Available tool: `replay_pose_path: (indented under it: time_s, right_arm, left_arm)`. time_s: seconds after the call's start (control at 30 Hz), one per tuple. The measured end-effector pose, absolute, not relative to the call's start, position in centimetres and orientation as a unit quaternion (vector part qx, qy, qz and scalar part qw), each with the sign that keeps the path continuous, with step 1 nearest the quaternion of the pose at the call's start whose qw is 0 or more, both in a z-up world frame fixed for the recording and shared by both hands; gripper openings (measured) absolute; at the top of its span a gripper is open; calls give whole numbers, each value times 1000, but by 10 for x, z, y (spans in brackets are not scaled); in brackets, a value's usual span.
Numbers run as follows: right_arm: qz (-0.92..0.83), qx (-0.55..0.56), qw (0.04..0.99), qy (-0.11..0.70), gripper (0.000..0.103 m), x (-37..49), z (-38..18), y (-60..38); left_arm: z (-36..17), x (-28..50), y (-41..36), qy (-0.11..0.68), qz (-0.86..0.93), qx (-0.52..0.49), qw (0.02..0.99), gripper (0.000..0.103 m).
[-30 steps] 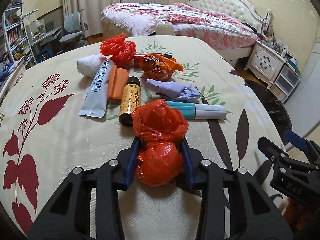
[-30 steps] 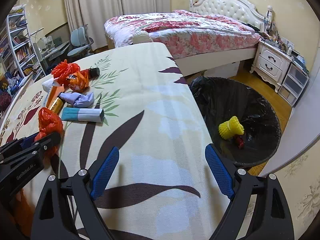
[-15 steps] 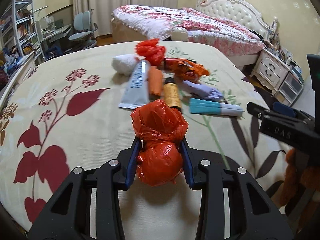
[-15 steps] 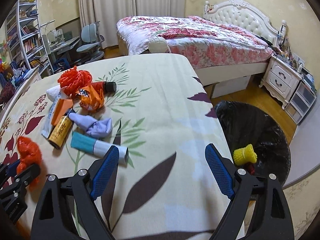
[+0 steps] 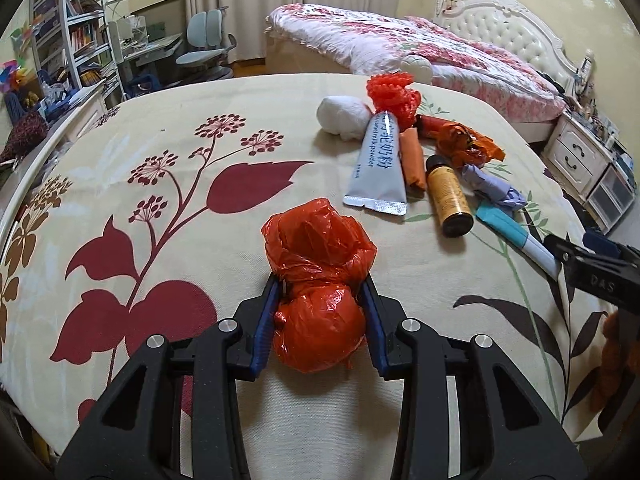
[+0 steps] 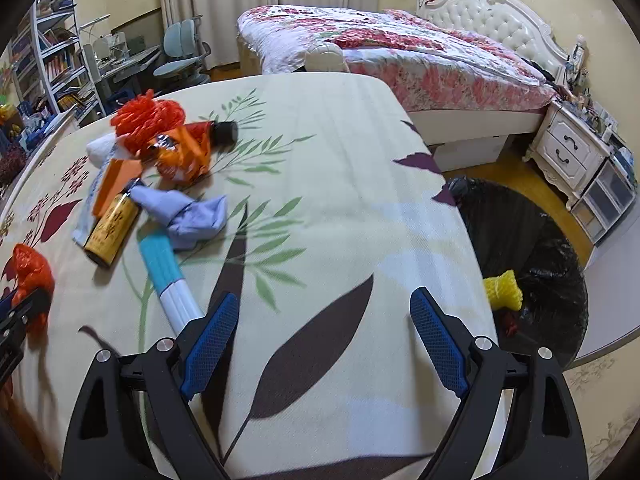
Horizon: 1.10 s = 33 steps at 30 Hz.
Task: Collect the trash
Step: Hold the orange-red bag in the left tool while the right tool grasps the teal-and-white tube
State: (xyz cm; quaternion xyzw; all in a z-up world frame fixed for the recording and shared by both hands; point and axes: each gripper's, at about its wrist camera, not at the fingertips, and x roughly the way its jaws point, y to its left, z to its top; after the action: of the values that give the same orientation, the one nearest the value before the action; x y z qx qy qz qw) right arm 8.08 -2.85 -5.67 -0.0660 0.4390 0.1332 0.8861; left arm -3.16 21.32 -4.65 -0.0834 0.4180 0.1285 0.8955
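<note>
My left gripper [image 5: 320, 304] is shut on a crumpled red plastic bag [image 5: 316, 276], held just above the floral tablecloth [image 5: 160, 264]. Ahead to the right lies a heap of trash: a silver sachet [image 5: 378, 164], a brown bottle [image 5: 448, 196], an orange wrapper [image 5: 464, 142], a red net [image 5: 392, 94], a white wad [image 5: 342, 114], a lilac wad [image 5: 496, 190] and a teal-and-white tube [image 5: 516, 240]. My right gripper [image 6: 324, 336] stands open over bare cloth, nothing between its fingers, with the tube [image 6: 168, 276] just left of its left finger. The red bag [image 6: 30, 272] shows at that view's left edge.
A black-lined trash bin [image 6: 536, 256] sits on the floor beyond the table's right edge, holding a yellow net [image 6: 502, 290]. Behind stand a bed [image 6: 400, 52], a white nightstand [image 6: 572, 152], a desk with chairs [image 6: 180, 56] and bookshelves [image 6: 44, 64].
My left gripper has carried the red bag leftward, away from the trash heap. The right gripper has swung left over the table, so the bin has slid toward the right edge of its view.
</note>
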Motion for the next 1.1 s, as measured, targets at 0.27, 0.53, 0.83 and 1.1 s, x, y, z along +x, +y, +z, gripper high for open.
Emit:
replay_pose_path:
  time_s: [0.27, 0.53, 0.83, 1.1]
  right_arm:
    - [134, -66, 894, 423, 85, 67, -47, -29]
    - [183, -69, 898, 394, 78, 60, -31, -8]
    - [245, -90, 868, 423, 40, 63, -50, 31]
    - [260, -84, 863, 425, 22, 57, -50, 32]
  left_arm:
    - [-47, -36, 215, 413, 130, -80, 898, 38]
    - [-46, -38, 221, 411, 136, -87, 897, 38]
    - [-48, -39, 222, 411, 136, -87, 897, 38]
    - [-48, -40, 222, 410, 136, -89, 898, 38]
